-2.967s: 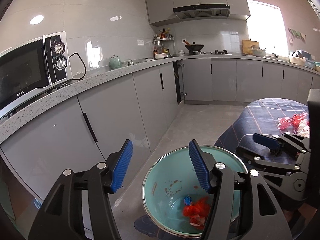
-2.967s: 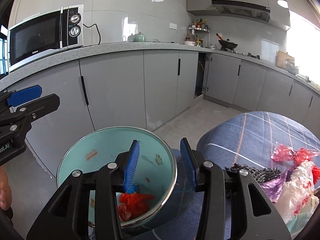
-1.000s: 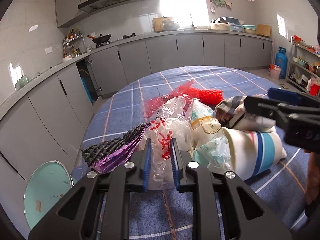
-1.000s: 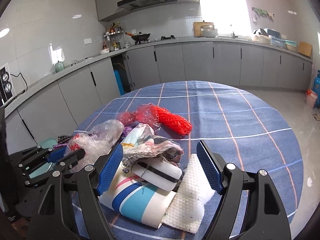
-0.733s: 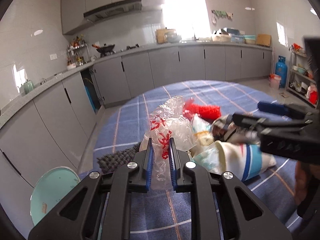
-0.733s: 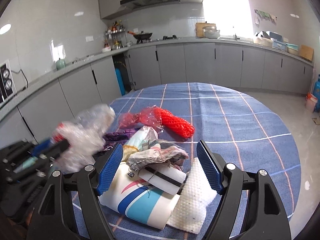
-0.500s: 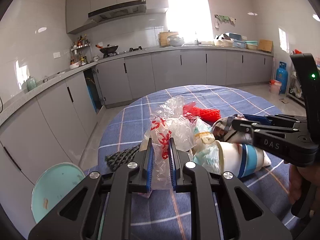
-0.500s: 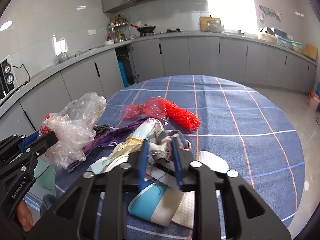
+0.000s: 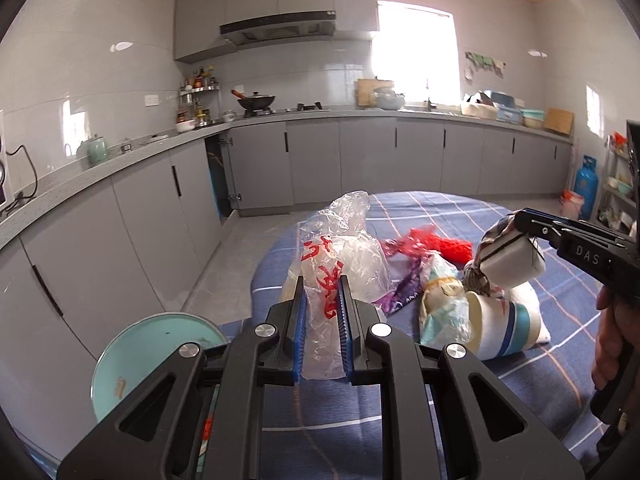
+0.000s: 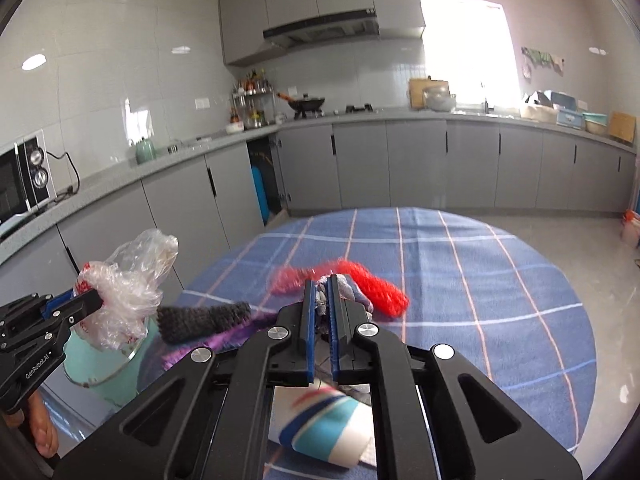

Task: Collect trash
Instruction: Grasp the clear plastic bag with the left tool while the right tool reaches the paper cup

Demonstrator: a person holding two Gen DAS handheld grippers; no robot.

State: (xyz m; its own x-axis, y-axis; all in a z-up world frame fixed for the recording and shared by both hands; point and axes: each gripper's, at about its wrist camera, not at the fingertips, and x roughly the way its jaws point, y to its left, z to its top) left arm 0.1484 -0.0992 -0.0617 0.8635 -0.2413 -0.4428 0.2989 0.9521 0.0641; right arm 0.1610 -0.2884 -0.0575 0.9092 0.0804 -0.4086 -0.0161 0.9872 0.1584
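The left tool (image 9: 322,322) gripped a clear bag (image 9: 340,252) with red print, held up above the bench (image 10: 460,280) edge, over a teal bin (image 9: 132,352). The right tool (image 10: 320,312), whose jaws had just closed, pinched a grey rag (image 9: 486,242) with a white cup (image 9: 514,262), above the remaining trash heap (image 9: 472,312).

Bright daylight, blown-out window (image 9: 416,52), fisheye-warped edges, slight blur
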